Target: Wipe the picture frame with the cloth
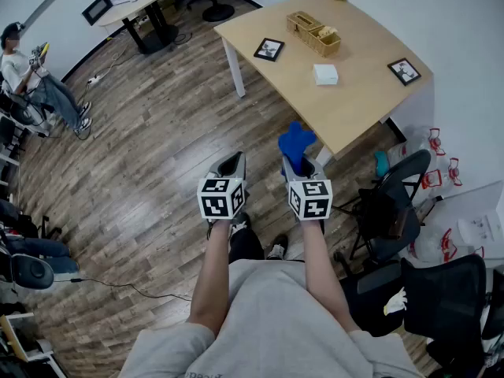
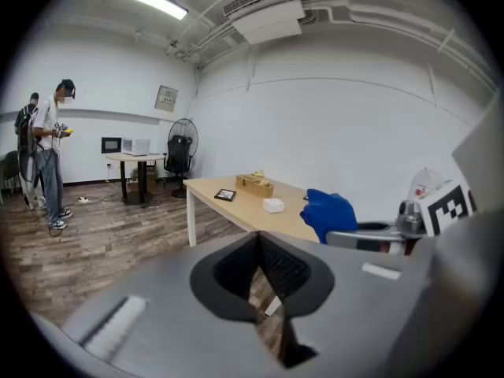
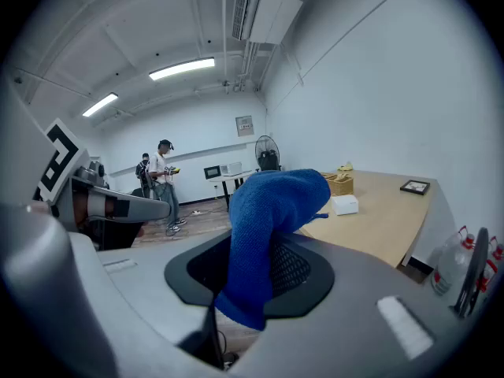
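Two black picture frames lie on the light wooden table (image 1: 354,109): one frame (image 1: 269,49) near its left edge, the other frame (image 1: 404,70) at its right. Both grippers hang over the wood floor, short of the table. My right gripper (image 1: 300,164) is shut on a blue cloth (image 1: 295,142), which stands up out of the jaws. In the right gripper view the cloth (image 3: 272,219) drapes over the right gripper (image 3: 264,268), with a frame (image 3: 415,187) far off. My left gripper (image 1: 231,162) is shut and holds nothing; in its own view the left gripper (image 2: 261,252) shows a frame (image 2: 226,195) on the table.
A white box (image 1: 325,74) and a wooden organizer (image 1: 313,33) stand between the frames. Black office chairs (image 1: 394,211) crowd the floor at my right beside the table corner. A person (image 1: 31,77) stands far left near a round table (image 1: 134,6).
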Demonstrator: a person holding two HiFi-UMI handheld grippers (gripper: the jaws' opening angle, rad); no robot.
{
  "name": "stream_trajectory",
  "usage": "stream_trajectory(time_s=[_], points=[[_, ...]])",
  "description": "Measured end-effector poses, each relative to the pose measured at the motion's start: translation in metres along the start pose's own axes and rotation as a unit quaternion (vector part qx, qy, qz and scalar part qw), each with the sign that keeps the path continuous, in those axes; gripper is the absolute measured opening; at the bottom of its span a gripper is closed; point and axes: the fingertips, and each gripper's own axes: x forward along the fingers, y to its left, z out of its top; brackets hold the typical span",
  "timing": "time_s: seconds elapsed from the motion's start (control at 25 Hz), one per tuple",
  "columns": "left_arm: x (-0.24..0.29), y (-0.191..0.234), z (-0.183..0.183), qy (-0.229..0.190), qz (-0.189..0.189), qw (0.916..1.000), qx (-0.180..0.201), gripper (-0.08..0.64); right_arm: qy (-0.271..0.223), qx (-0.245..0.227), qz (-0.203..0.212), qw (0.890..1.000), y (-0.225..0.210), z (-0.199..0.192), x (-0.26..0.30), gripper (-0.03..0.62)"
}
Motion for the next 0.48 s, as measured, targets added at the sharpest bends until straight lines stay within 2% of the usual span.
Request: stream_trajectory(time_s=[0.16,0.32,0.48], points=[[-0.004,-0.003,0.007,-0.004,0.002,0.9996,0.027,0.051,-0.002,0.0,0.0,1.0,0.001,0.003,-0.002,0.106],[-0.01,-0.01,0.023,-0.045,-0.02,0.9988,0.003,0.051,-0.003,-0.003,0.0,1.0,0.0,0.005,-0.003,0.106],[-0.015,-0.01,0.024,-0.046,-0.012,0.9986,0.022,0.051,-0.015,0.022,-0.004,1.0,-0.008,0.009,-0.007,0.106]])
